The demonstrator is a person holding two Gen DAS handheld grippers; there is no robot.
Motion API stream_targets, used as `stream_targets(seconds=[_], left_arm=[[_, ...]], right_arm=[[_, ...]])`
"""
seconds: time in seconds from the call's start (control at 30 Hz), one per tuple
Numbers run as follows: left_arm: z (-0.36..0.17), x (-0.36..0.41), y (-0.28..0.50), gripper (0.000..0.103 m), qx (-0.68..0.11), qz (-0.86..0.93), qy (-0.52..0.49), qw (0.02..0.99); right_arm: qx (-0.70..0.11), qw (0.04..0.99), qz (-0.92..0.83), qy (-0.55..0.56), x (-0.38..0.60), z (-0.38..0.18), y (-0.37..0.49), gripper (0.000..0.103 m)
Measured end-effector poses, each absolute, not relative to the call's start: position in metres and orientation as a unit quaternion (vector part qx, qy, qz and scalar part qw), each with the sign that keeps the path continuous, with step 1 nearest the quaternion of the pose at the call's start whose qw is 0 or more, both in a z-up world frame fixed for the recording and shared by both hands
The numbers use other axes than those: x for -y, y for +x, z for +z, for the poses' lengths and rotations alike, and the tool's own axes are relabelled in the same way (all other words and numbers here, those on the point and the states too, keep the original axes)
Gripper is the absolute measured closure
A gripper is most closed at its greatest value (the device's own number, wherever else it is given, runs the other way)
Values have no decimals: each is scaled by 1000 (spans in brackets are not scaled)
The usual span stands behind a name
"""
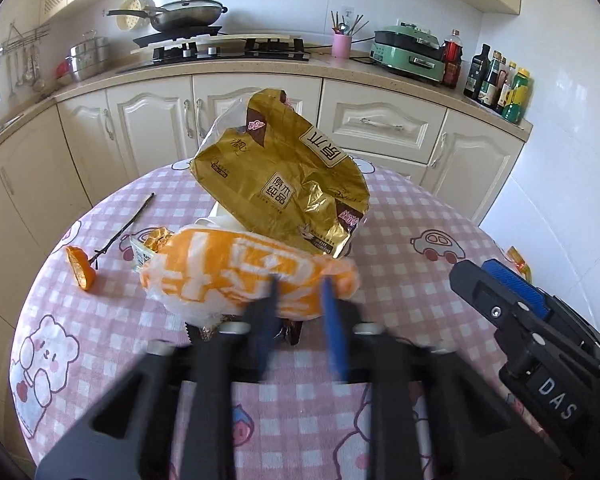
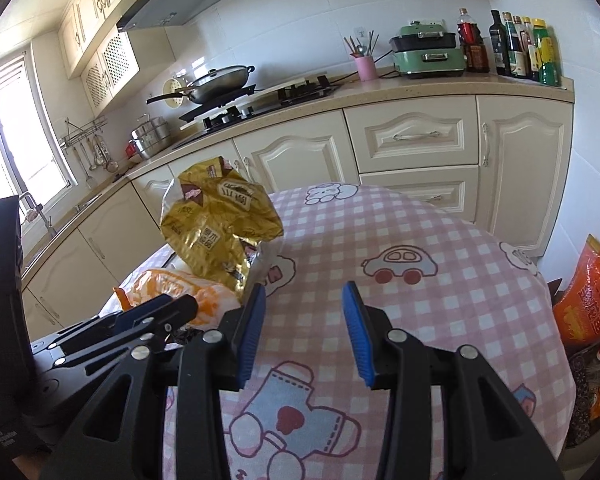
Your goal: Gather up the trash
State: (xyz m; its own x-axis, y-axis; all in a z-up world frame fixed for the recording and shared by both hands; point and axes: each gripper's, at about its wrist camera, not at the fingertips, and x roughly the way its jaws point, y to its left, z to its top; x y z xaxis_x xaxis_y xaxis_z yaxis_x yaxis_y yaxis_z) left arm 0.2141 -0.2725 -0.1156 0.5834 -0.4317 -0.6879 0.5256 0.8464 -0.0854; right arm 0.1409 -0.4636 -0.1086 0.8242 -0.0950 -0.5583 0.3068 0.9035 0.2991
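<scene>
Here, a round table (image 1: 420,208) under a pink checked cloth stands in a kitchen, with a tall crumpled gold wrapper (image 1: 284,184) near its middle; every place below is given from that wrapper.

Far to its left, near the table edge, lies a piece of orange peel (image 1: 80,268), touching the end of a thin dark stick (image 1: 128,228) that slants up and away. Closer in, to the wrapper's lower left, sit a few small foil scraps (image 1: 156,238). Just in front of the wrapper, and touching it, lies an orange and white bag (image 1: 228,268), soft and puffed.

The left gripper (image 1: 300,284) is at the near edge of that bag. Its fingers are blurred, but they appear pinched on a fold of the plastic, and from the right wrist view the jaws look nearly together.

To the wrapper's right, over bare cloth, hangs the right gripper (image 2: 304,300). Its blue pads stand apart with nothing between them.

The step in hand looks like the first pickup: the bag has just been grasped and is not yet lifted. Next, the left hand probably needs to raise it gently, since thin plastic can slip from the pinch and the leaning wrapper may topple. The empty right claw is well placed to reach left for the wrapper. No bin shows in either view.
</scene>
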Motion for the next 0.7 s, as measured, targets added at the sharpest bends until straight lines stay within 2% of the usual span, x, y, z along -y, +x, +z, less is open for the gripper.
stream_targets(seconds=[0.03, 0.27, 0.43, 0.6, 0.63, 0.7], left_arm=[[-116, 271, 215, 103, -370, -275, 61, 885], [-107, 252, 210, 103, -353, -282, 33, 891], [-87, 210, 204, 103, -326, -269, -7, 906], [-86, 174, 213, 103, -329, -241, -44, 912], [-88, 165, 218, 102, -332, -235, -60, 911], [-93, 158, 225, 92, -345, -235, -74, 906]], right_arm=[[-277, 936, -106, 191, 463, -109, 142, 63], [-279, 936, -92, 192, 449, -108, 148, 63], [-287, 936, -74, 189, 436, -107, 156, 63], [-302, 934, -55, 182, 416, -110, 172, 55], [-304, 934, -54, 182, 414, -111, 174, 55], [-303, 934, -54, 180, 408, -111, 177, 55]])
